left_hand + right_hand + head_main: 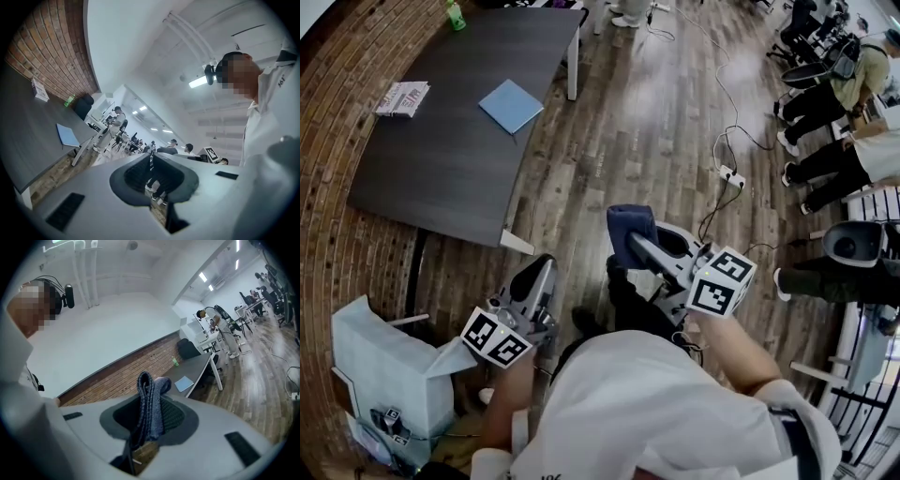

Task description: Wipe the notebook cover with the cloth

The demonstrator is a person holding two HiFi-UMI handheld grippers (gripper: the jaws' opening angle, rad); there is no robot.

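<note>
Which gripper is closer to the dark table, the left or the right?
Left. The left gripper is beside the near corner of the table; the right gripper, holding the cloth, is farther out over the floor.

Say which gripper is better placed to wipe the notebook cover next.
Right. The right gripper clamps the blue cloth in its jaws; the left gripper is shut and empty. The blue notebook lies on the dark table, beyond both.

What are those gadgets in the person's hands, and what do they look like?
Each is a pale grey plastic handpiece ending in a two-fingered claw: left claw, right claw, with dark ribbed pads inside. Each carries a white cube printed with black square markers. The person wears a white short-sleeved shirt.
</note>
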